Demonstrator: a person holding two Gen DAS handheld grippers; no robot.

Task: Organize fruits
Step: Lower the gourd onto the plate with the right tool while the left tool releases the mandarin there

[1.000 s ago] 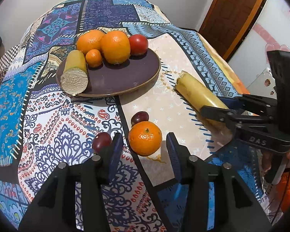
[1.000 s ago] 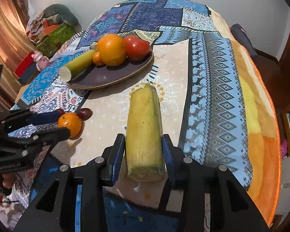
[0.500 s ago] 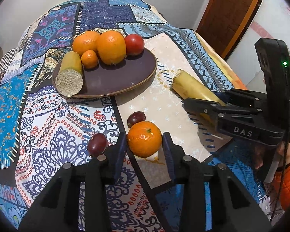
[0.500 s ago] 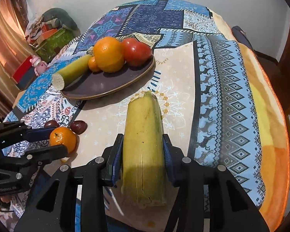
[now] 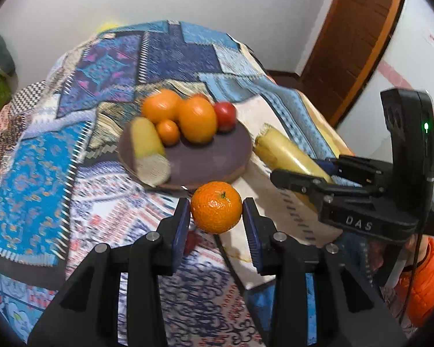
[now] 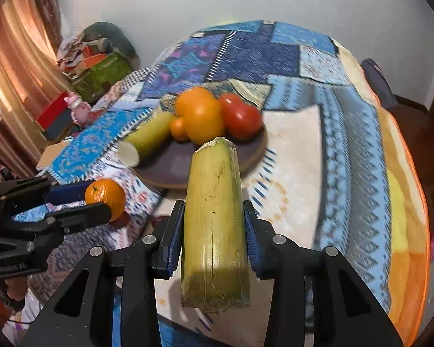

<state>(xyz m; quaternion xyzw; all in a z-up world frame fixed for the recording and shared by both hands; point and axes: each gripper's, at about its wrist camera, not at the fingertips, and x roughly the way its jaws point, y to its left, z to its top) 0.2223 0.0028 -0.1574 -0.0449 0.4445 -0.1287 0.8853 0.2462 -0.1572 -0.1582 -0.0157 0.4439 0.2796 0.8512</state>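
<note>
Orange mandarin (image 5: 216,211) and sugarcane (image 6: 214,225), gripper-clamped left (image 5: 216,219) and right (image 6: 214,231), now lifted.

We counted two yellow-green cane sections: one (image 6: 215,222) lifted off the desk (image 6: 347,156), one (image 5: 147,144) lying on the plate (image 5: 217,159). We counted one plate. Oranges came to four: two large ones (image 5: 162,107) (image 5: 198,123) and a small one (image 5: 167,132) on the plate, and one mandarin (image 5: 217,211) held apart from them. We counted one red fruit (image 5: 225,115) on the plate. We made out one dark red fruit (image 5: 191,240) on the cloth, partly hidden, so others may have lain out of sight. Grippers numbered two, left (image 5: 215,227) and right (image 6: 214,234), each with two jaws.
</note>
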